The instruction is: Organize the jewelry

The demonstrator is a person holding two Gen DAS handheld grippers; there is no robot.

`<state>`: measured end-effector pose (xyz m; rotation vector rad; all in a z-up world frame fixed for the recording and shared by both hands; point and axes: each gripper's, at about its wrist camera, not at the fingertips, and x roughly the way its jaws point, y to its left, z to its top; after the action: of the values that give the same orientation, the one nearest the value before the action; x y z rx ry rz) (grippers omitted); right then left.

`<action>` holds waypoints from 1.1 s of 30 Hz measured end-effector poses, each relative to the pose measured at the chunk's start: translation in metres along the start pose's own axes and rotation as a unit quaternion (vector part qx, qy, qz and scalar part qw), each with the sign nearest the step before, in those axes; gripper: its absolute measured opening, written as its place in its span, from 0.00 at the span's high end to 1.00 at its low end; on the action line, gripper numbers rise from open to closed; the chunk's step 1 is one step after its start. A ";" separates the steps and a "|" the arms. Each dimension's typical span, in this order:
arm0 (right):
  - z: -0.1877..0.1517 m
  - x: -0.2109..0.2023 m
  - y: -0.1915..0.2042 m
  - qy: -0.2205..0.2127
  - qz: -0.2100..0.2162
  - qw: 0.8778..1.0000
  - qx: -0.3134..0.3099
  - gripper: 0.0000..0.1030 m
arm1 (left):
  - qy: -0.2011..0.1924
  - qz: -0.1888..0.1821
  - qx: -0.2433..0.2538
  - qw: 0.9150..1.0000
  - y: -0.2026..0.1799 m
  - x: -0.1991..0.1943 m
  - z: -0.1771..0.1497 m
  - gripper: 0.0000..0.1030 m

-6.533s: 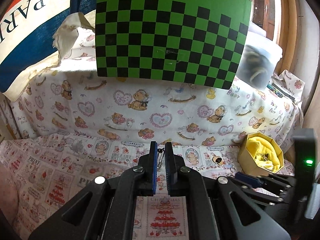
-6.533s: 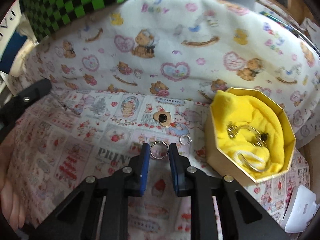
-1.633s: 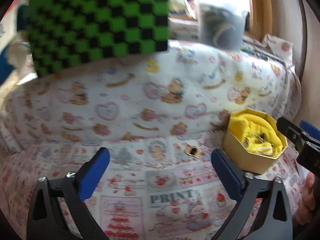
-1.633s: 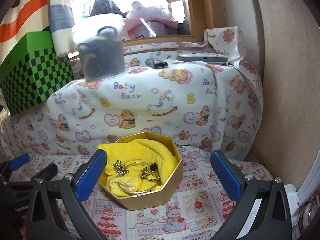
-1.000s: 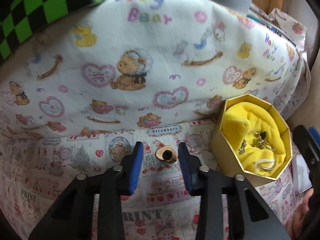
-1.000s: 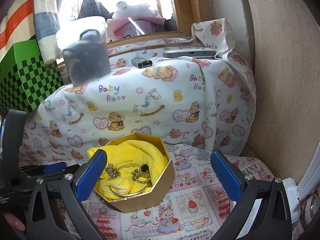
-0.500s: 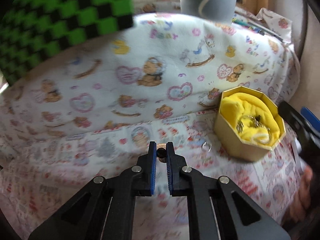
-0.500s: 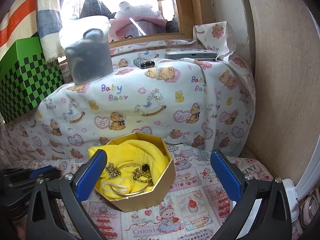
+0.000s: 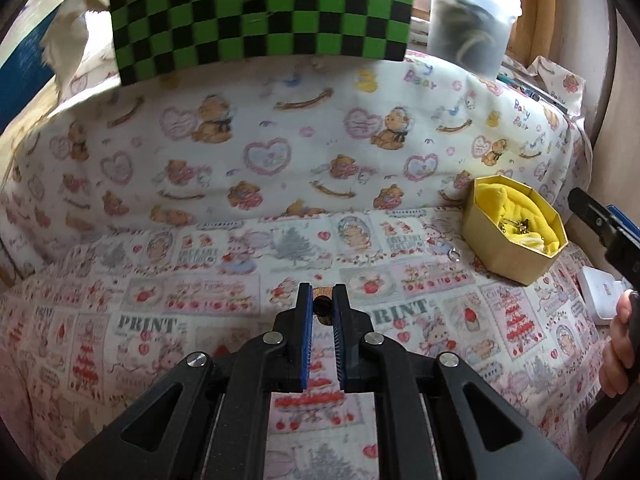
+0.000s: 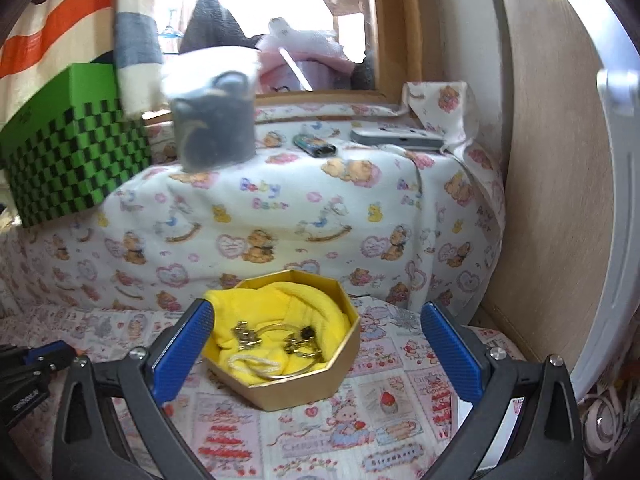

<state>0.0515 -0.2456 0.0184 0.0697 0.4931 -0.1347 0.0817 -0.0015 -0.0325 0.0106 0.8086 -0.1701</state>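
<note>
Left wrist view: the left tongs (image 9: 322, 307) are pinched on a small gold brooch with a dark centre stone (image 9: 322, 305), held above the printed patchwork cloth (image 9: 160, 320). Its target, the gold octagonal box lined with yellow cloth (image 9: 516, 256), lies well off toward the cloth's far right corner, directly before the widely spread, empty right tongs (image 10: 316, 332).

**Open gripper over the jewelry box**

The right gripper (image 10: 316, 340) hangs with its blue-padded jaws spread wide, nothing between the pads. Past them a gold box (image 10: 304, 390) sits on the printed cloth (image 10: 400, 400), near the raised bear-print ledge (image 10: 280, 216). Inside it, on yellow fabric (image 10: 280, 300), lie a bangle (image 10: 280, 374) and small trinkets (image 10: 246, 336). The left gripper (image 10: 36, 360) shows at the left edge.
</note>
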 end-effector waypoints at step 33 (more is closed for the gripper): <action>-0.014 0.083 0.144 0.247 0.044 0.963 -0.102 0.78 | -0.033 -0.001 -0.077 0.996 0.041 -0.015 -0.001 0.91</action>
<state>0.1380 -0.1108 -0.0288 -0.0802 0.9992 0.0238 0.0769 0.0416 -0.0250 -0.1401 0.7533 -0.1098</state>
